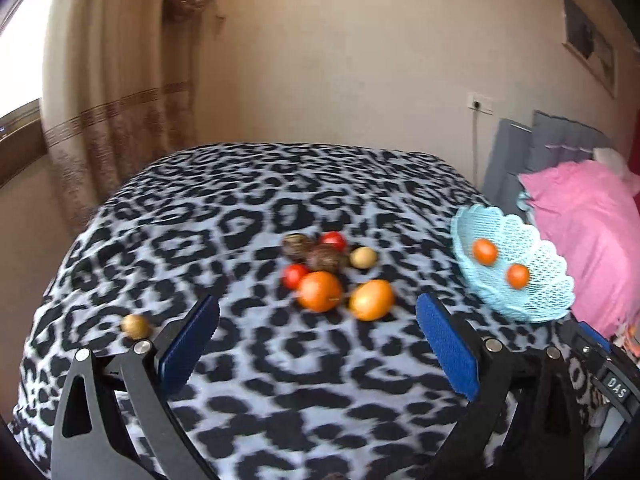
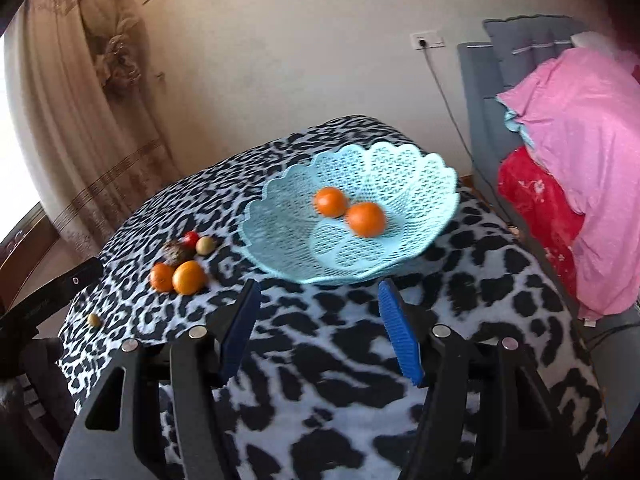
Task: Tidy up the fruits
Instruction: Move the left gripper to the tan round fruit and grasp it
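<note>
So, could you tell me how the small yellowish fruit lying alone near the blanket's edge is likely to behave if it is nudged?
The lone yellowish fruit looks round, so it would probably roll readily. The leopard-print blanket seems soft and might slow it, yet the edge is close, so it could drop off. Being small, it is likely light.

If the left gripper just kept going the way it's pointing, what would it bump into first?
Probably the fruit pile: the left gripper stands open and empty, and the two oranges lie nearest ahead between its fingers. It angles downward, so it may meet the spotted cloth first.
</note>
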The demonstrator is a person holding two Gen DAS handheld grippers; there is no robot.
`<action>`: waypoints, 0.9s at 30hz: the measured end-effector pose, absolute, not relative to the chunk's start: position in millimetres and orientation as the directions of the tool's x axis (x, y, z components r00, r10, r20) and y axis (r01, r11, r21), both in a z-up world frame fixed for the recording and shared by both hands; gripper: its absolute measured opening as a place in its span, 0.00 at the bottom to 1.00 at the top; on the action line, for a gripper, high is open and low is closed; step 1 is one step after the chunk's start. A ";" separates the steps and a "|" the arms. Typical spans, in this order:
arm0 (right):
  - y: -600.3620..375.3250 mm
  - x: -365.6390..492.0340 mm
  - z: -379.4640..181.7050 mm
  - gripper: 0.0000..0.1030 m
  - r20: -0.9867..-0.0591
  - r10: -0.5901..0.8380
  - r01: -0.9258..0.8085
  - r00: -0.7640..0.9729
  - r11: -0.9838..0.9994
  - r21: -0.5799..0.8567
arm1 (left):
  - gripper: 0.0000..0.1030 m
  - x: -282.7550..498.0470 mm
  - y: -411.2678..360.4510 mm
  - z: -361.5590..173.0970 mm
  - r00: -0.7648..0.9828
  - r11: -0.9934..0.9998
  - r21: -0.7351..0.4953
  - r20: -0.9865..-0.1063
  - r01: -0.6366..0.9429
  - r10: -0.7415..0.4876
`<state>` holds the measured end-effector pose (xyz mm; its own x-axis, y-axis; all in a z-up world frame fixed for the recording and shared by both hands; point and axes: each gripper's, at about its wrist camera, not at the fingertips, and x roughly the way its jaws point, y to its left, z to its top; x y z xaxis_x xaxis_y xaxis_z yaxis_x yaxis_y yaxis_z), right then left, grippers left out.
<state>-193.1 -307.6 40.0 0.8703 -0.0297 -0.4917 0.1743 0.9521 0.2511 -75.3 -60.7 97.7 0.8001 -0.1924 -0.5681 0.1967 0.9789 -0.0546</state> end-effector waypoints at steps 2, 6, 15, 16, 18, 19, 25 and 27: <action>-299.0 -193.0 39.9 0.61 -0.493 -0.014 0.156 0.870 0.956 0.249 | 0.95 -77.1 -48.2 96.8 0.805 0.984 -0.050 -0.569 0.172 -0.170; -285.9 -191.8 38.7 0.61 -0.498 0.012 0.128 0.867 0.960 0.247 | 0.95 -80.9 -21.0 90.6 0.809 0.992 -0.045 -0.575 0.121 -0.125; -250.5 -188.2 32.9 0.62 -0.518 0.074 0.062 0.852 0.969 0.240 | 0.95 -86.0 47.6 75.6 0.804 0.999 -0.052 -0.594 -0.010 -0.023; -245.9 -187.6 32.3 0.62 -0.520 0.080 0.054 0.851 0.970 0.237 | 0.95 -85.0 56.7 73.7 0.802 0.998 -0.051 -0.597 -0.029 -0.007; -238.4 -185.6 30.7 0.62 -0.525 0.090 0.041 0.846 0.972 0.232 | 0.95 -82.7 70.0 70.5 0.799 0.997 -0.051 -0.601 -0.055 0.013; -233.7 -184.4 29.1 0.62 -0.530 0.095 0.033 0.843 0.973 0.229 | 0.95 -81.3 77.7 68.2 0.798 0.997 -0.054 -0.603 -0.062 0.017; -221.6 -178.2 20.9 0.62 -0.553 0.108 0.019 0.826 0.976 0.218 | 0.95 -69.4 88.9 58.3 0.792 0.998 -0.019 -0.610 -0.056 0.033; -219.9 -176.6 19.4 0.62 -0.557 0.108 0.018 0.824 0.976 0.216 | 0.94 -63.5 88.1 55.7 0.787 0.999 -0.013 -0.616 -0.051 0.032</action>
